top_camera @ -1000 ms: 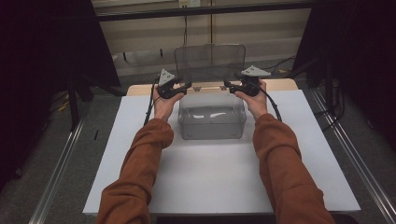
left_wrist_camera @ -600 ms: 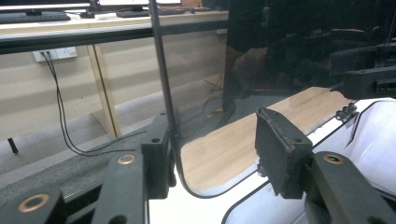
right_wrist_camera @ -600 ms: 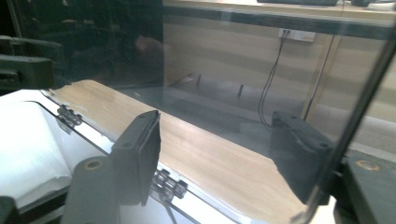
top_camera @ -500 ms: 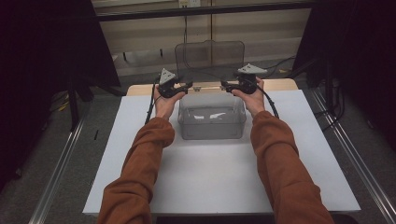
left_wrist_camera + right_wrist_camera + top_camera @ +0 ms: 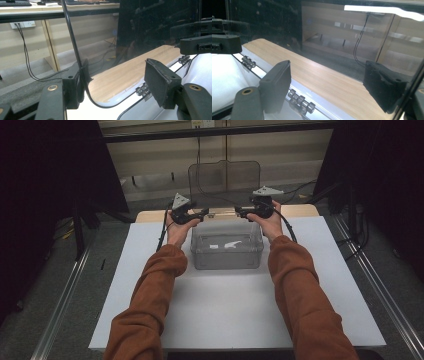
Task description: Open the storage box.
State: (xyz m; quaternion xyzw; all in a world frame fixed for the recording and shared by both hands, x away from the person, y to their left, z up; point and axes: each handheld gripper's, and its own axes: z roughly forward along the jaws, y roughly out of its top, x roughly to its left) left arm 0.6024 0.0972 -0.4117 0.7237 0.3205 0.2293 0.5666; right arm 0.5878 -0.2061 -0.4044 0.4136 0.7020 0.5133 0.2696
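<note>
We judge the clear lid (image 5: 224, 179) of the box (image 5: 226, 251) light, stiff and slippery, best taken by its side edges, where the left gripper (image 5: 199, 213) and right gripper (image 5: 242, 212) have just been opening, jaws seemingly off it.

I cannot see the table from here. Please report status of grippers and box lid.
Left gripper and right gripper just opening, lid edge between jaws, unclamped. Lid upright, box open. Nothing in the way.

The high view looks forward and down from above the person's side, taking in the whole bench (image 5: 150, 285) from well back. Each tool view sits close (almost against the glassy panel) at the upright clear lid (image 5: 225, 180), facing across it; both share its hinges (image 5: 142, 89) and the wooden strip (image 5: 322, 75).
</note>
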